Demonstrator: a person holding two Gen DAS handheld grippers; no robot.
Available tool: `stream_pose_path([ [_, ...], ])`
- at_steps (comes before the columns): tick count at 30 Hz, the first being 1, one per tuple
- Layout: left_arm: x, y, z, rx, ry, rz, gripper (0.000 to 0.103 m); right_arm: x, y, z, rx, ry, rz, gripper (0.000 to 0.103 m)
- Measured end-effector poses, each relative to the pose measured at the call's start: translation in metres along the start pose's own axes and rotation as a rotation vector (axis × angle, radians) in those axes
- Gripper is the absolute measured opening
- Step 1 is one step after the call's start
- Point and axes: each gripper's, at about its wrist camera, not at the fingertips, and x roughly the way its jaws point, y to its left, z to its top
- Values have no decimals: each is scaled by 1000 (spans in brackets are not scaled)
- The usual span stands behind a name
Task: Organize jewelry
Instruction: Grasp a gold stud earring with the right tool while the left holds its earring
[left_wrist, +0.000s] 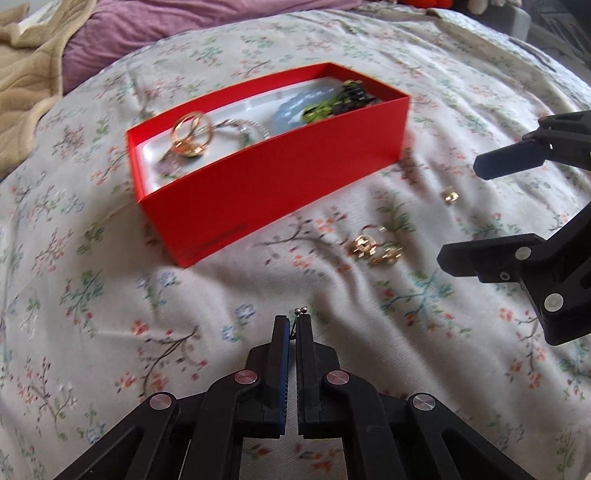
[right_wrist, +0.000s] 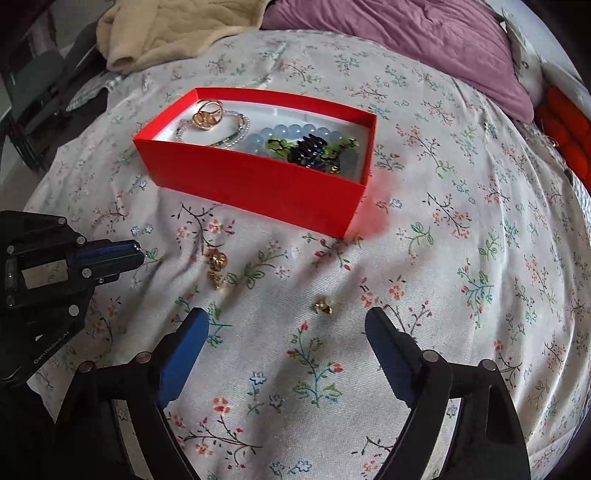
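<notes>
Left gripper (left_wrist: 292, 321) hovers low over the bedspread (left_wrist: 258, 280), jaws pinched on 1 tiny silver earring (left_wrist: 301, 312). Right gripper (right_wrist: 286, 325) hangs beside it, jaws wide apart. On the cloth lie 3 gold earrings: 2 together (right_wrist: 217, 269), 1 apart (right_wrist: 323, 306). Behind them, 1 red box (right_wrist: 258, 181) holds bracelets and rings.
</notes>
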Motion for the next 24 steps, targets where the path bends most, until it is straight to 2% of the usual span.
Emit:
stream_pose_path([
  [6, 1, 17, -7, -53, 30, 33, 0, 8, 23, 13, -54, -6, 44, 71],
  [11, -1, 22, -10, -63, 33, 30, 0, 20, 38, 21, -74, 13, 49, 60],
  [19, -4, 25, -11, -67, 36, 29, 0, 32, 37, 28, -46, 32, 41, 45],
  [24, -4, 27, -12, -74, 41, 31, 0, 34, 36, 32, -34, 30, 47, 29],
])
